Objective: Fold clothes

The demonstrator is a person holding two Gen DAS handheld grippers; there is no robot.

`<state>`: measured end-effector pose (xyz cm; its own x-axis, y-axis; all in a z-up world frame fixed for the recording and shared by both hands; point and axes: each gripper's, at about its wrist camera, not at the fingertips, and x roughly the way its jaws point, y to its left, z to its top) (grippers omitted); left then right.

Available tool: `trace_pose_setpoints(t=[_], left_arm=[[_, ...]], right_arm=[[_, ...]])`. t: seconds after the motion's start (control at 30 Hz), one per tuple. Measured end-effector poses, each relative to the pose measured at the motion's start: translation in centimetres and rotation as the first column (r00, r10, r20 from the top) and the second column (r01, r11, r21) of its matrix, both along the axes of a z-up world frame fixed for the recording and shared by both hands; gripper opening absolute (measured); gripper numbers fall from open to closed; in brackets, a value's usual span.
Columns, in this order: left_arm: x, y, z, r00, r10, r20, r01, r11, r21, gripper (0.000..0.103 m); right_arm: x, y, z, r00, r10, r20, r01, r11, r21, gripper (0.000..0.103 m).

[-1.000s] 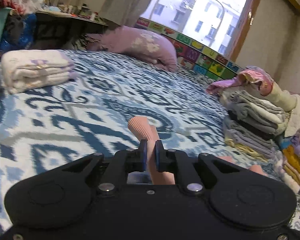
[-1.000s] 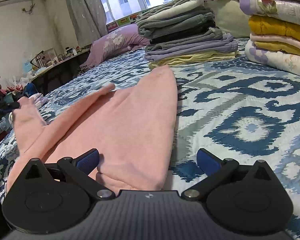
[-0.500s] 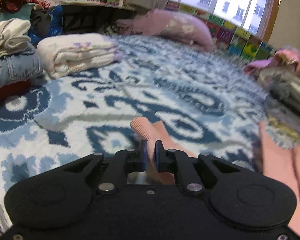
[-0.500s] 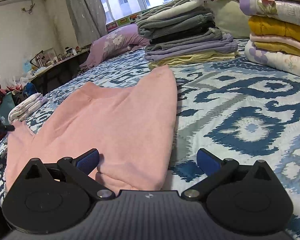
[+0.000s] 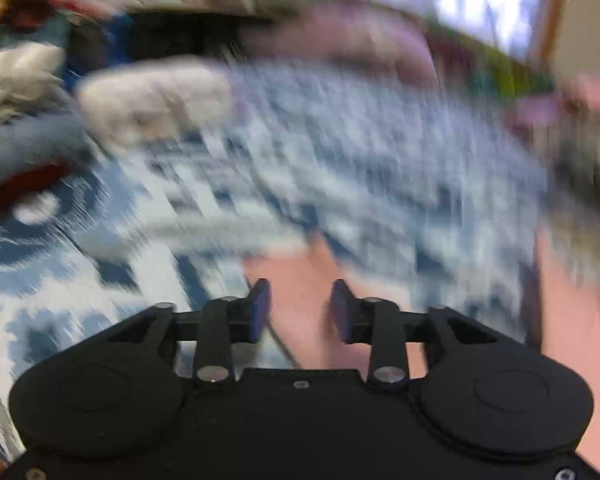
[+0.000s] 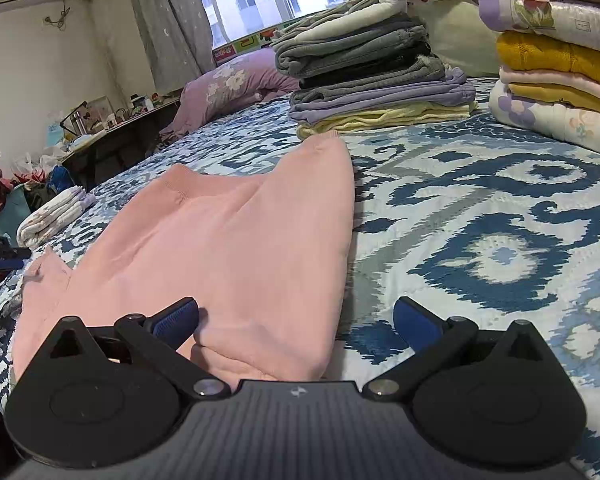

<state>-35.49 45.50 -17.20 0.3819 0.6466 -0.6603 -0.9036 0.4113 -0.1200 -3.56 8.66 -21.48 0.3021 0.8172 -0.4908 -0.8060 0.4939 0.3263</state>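
The garment (image 6: 236, 240) is plain pale pink, lying on a bedspread (image 6: 480, 216) patterned in navy, grey-blue and white — a blotchy ikat-like motif. The pillow (image 6: 228, 84) is mauve with pale flowers, and one folded sweater (image 6: 552, 54) is mustard yellow — the gripper pads (image 6: 176, 320) are blue.

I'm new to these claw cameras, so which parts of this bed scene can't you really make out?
- Left wrist view: motion blur smears the bedspread and far piles.
- Right wrist view: the right claw body hides the pink garment's near hem.
- Right wrist view: the frame edge crops the stack of folded blankets.
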Motion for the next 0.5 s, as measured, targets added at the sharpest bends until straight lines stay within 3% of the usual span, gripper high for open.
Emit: trace_pose_setpoints(t=[0.03, 0.1, 0.17, 0.23, 0.37, 0.43, 0.5], left_arm=[[0.7, -0.1, -0.5, 0.999, 0.003, -0.038, -0.004, 1.000, -0.019, 0.046], [1.6, -0.9, 0.2, 0.999, 0.033, -0.011, -0.033, 0.999, -0.001, 0.045], [2.6, -2.2, 1.7, 0.998, -0.015, 0.056, 0.013, 0.999, 0.043, 0.051], [3.8, -3.1, 2.3, 0.993, -0.055, 0.107, 0.051, 0.998, 0.041, 0.058], [7.1, -4.6, 2.3, 0.959, -0.169, 0.228, 0.182, 0.983, -0.037, 0.058], [8.8, -5.6, 2.0, 0.949, -0.213, 0.233, 0.228, 0.973, -0.039, 0.058], [10.2, -6.7, 1.5, 0.940, -0.266, 0.214, 0.278, 0.960, -0.027, 0.058]], right_arm=[[0.0, 0.0, 0.0, 1.000, 0.000, 0.001, 0.000, 1.000, -0.003, 0.103], [0.0, 0.0, 0.1, 1.000, 0.002, 0.000, -0.002, 1.000, -0.006, 0.103], [0.0, 0.1, 0.4, 1.000, 0.004, -0.005, -0.004, 1.000, -0.015, 0.103], [0.1, -0.1, 0.8, 1.000, 0.007, -0.013, -0.007, 1.000, -0.020, 0.103], [0.5, -1.6, 2.4, 0.999, -0.028, -0.017, 0.029, 0.998, 0.052, 0.102], [0.9, -1.8, 3.1, 0.997, -0.069, 0.026, 0.068, 0.997, 0.046, 0.098], [2.0, -1.1, 3.3, 0.996, -0.091, 0.004, 0.091, 0.996, 0.010, 0.095]])
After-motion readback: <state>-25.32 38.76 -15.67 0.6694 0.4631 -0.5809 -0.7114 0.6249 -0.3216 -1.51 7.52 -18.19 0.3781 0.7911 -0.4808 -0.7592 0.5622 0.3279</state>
